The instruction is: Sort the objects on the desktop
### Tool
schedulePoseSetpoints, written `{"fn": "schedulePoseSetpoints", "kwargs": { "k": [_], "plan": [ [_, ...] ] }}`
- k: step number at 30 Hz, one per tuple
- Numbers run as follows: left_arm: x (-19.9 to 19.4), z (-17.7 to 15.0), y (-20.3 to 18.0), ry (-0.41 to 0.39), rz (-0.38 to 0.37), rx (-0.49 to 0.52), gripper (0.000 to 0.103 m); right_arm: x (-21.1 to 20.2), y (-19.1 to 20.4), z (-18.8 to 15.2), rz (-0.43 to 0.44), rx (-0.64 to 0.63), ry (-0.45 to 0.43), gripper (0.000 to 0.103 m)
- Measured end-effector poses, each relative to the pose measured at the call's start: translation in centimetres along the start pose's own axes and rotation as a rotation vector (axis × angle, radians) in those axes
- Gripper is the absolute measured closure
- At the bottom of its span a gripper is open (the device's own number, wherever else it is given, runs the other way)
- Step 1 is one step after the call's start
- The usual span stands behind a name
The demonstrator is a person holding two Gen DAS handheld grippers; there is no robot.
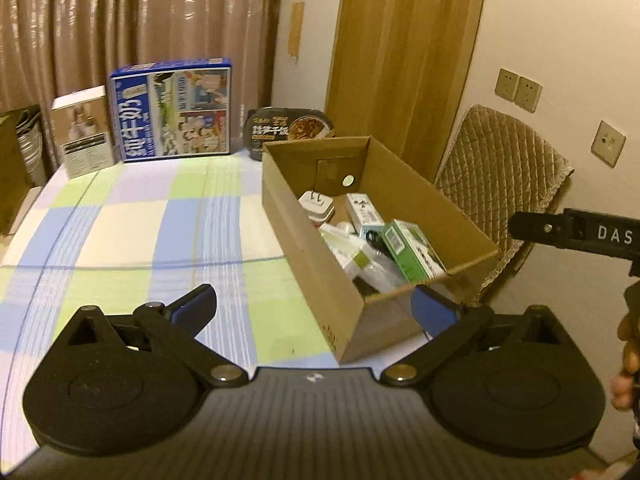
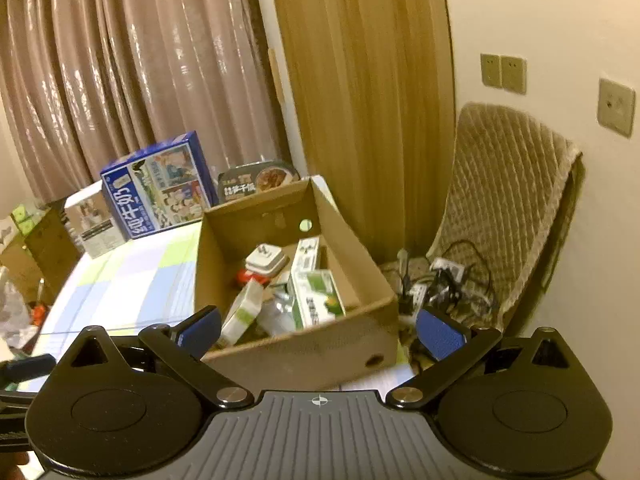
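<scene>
left gripper [image 1: 314, 308]: jaws spread wide, holding nothing, above checked tablecloth [image 1: 132, 232] | right gripper [image 2: 318, 328]: jaws wide apart, holding nothing | cardboard box [image 1: 298, 240]: ahead of both grippers, near corner between left fingers | inside box: green carton [image 1: 412, 250], white plug adapter [image 1: 316, 204], small white boxes | blue milk carton [image 1: 172, 110]: far ahead-left, upright at table's far edge

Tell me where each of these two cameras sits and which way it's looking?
Left wrist: on the left gripper, looking across the checked tablecloth to the cardboard box; its own open jaws, the right gripper and the person's hand show.
Right wrist: on the right gripper, above the cardboard box's near end, facing the curtain; its own open jaws show.
Shared: the box and the blue milk carton.
</scene>
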State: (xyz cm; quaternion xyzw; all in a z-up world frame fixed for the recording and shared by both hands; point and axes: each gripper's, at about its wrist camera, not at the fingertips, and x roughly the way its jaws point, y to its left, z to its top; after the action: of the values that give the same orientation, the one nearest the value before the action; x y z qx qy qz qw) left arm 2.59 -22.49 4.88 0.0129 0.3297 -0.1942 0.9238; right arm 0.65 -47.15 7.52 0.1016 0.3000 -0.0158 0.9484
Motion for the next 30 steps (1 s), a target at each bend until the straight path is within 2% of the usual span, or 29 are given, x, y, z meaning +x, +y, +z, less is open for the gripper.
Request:
{"fn": "schedulePoseSetpoints", "kwargs": {
  "k": [4, 7, 14, 30],
  "plan": [
    [-1.8, -1.1, -1.0, 0.030, 0.013, 0.004, 0.001, -2.3, 0.0, -1.3, 0.004, -0.025, 0.008, 0.002],
    [-2.7, -1.6, -1.5, 0.047, -0.006, -0.015, 0.001, -3.6, 0.0, -2.2, 0.010, -0.034, 0.013, 0.002],
    [-4.7, -2.7, -2.4, 0.059, -0.002, -0.027, 0.001, -5.4, 0.4, -3.5, 0.025, -0.040, 0.020, 0.002],
    [-4.8, -3.2, -3.3, 0.066, 0.011, -0.041, 0.001, -5.9, 0.3, -3.7, 0.018, -0.052, 0.021, 0.002]
  ]
}}
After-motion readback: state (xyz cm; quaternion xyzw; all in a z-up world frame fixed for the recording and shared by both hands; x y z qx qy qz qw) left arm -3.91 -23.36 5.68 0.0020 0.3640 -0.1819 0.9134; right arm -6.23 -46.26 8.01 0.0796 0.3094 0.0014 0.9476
